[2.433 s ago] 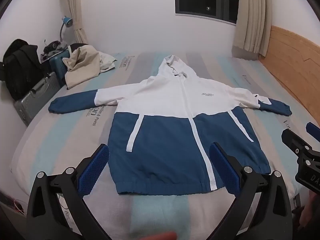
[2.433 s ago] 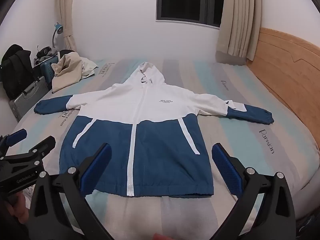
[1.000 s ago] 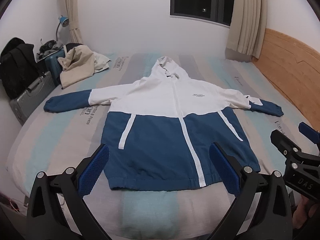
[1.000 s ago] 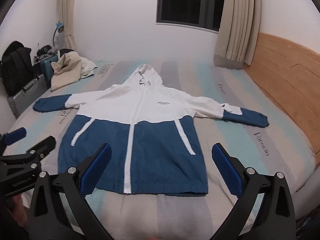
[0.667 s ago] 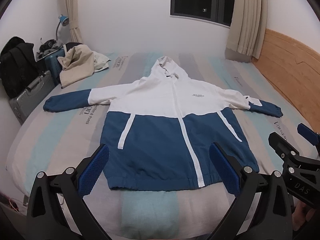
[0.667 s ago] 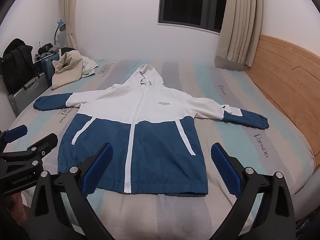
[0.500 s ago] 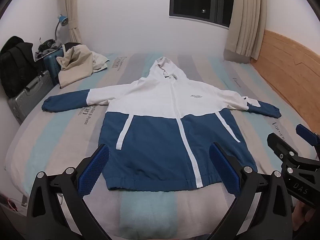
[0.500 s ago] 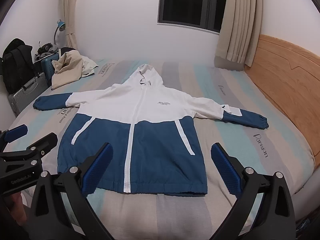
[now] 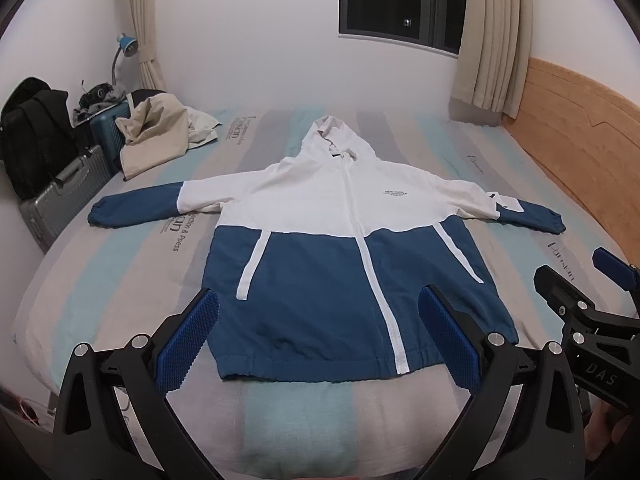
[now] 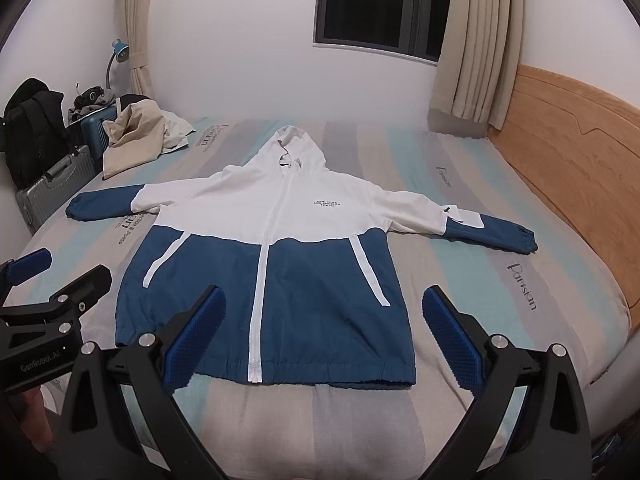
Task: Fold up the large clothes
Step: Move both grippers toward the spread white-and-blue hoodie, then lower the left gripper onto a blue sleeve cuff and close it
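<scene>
A white and blue hooded jacket (image 9: 344, 248) lies flat and face up on the bed, sleeves spread to both sides, hood toward the far wall; it also shows in the right wrist view (image 10: 280, 252). My left gripper (image 9: 320, 320) is open and empty, held above the bed's near edge just short of the jacket's hem. My right gripper (image 10: 324, 320) is open and empty at about the same distance from the hem. The right gripper shows at the right edge of the left wrist view (image 9: 576, 304). The left gripper shows at the left edge of the right wrist view (image 10: 48, 296).
The striped mattress (image 9: 120, 264) fills the room's middle. A heap of beige clothes (image 9: 156, 136) lies at its far left corner. A silver suitcase (image 9: 60, 196) and a black backpack (image 9: 32, 132) stand left of the bed. A wooden headboard (image 9: 580, 136) runs along the right.
Both grippers have drawn back slightly from the bed, so the jacket sits a little farther away in both views. The jacket has not moved. Both grippers stay open.
</scene>
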`<action>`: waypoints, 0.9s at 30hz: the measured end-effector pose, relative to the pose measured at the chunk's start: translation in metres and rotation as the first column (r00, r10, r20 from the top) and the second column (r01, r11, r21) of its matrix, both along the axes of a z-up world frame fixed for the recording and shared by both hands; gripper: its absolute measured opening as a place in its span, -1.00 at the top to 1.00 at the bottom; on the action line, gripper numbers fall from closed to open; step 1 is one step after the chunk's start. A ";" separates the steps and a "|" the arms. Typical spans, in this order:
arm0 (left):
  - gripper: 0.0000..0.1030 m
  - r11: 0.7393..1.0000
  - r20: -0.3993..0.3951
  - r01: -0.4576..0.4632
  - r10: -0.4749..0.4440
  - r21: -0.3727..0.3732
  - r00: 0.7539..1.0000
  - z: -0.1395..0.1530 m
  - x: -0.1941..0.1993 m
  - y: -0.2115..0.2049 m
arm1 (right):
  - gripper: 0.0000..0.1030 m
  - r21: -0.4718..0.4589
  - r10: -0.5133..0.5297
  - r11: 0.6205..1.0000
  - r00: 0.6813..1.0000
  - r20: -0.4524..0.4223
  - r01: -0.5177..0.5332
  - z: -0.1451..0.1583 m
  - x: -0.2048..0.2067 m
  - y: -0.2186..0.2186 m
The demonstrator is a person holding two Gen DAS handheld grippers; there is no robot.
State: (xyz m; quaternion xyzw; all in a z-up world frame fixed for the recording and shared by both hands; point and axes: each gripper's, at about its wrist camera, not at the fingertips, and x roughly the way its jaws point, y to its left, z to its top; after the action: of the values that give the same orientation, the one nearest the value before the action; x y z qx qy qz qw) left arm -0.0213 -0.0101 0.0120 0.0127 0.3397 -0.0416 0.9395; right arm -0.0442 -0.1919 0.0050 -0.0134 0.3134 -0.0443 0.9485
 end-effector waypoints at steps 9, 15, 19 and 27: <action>-0.89 1.000 -0.014 0.000 0.000 0.002 1.000 -0.006 0.001 -0.003 | -0.84 0.017 -0.005 1.000 1.000 -0.015 0.005 -0.010 -0.001 -0.004; -0.89 1.000 -0.026 -0.003 0.003 0.000 1.000 -0.013 0.003 -0.001 | -0.84 0.035 -0.012 0.999 0.999 -0.035 0.014 -0.017 0.005 -0.011; -0.89 1.000 -0.030 0.005 -0.005 -0.010 1.000 -0.020 0.007 0.001 | -0.84 0.047 -0.009 0.999 1.000 -0.029 0.010 -0.025 0.011 -0.014; -0.89 0.996 -0.033 0.047 -0.050 -0.081 0.998 -0.047 0.064 0.003 | -0.84 0.098 0.032 0.995 0.999 -0.035 -0.029 -0.054 0.070 -0.024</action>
State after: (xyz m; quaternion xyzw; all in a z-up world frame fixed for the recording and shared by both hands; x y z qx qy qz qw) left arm 0.0429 -0.0070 -0.0352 -0.0176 0.3538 -0.0784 0.9319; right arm 0.0260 -0.2161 -0.0485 0.0274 0.3324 -0.0142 0.9426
